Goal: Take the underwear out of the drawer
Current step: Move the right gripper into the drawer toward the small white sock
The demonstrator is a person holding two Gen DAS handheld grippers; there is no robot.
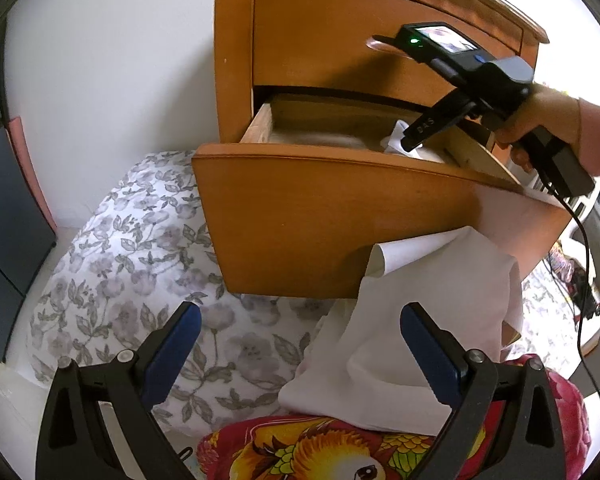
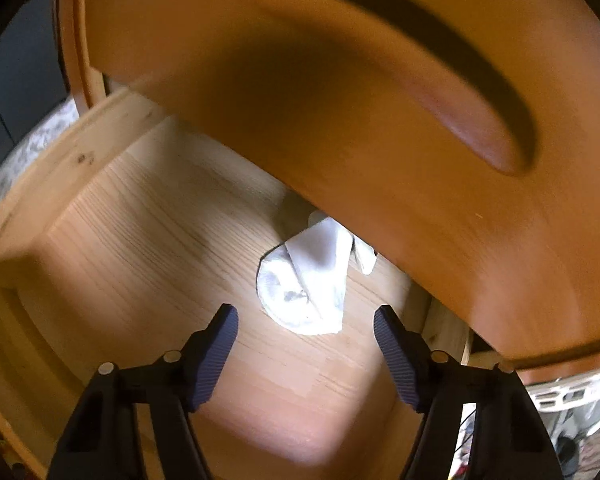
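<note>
The left wrist view alone took in the outside of the scene. Nearest stood the left gripper [image 1: 300, 344], its jaws wide apart and empty, hanging over a floral cover [image 1: 132, 280] and a bird-print blanket [image 1: 320, 452]. A white cloth [image 1: 412, 320] lay draped from the blanket up against the front panel of the open drawer [image 1: 340, 220]. Beyond that panel, the right gripper [image 1: 412, 136] reached down into the drawer near its right side, held by a hand [image 1: 540, 128]; its tip was just at a patch of white fabric there. Above sat the closed upper drawer [image 1: 360, 48] with its handle [image 1: 380, 44].

The right wrist view alone showed the drawer's inside. Nearest were the right gripper's blue pads [image 2: 216, 356], standing apart with only bare wooden floor between them. Just past the fingertips, and roughly centred between them, lay the underwear [image 2: 312, 280], a crumpled white piece on the drawer floor toward the right wall; no pad touched it. Its far end ran under the edge of the upper drawer front, which filled the top of this view, blurred.
</note>
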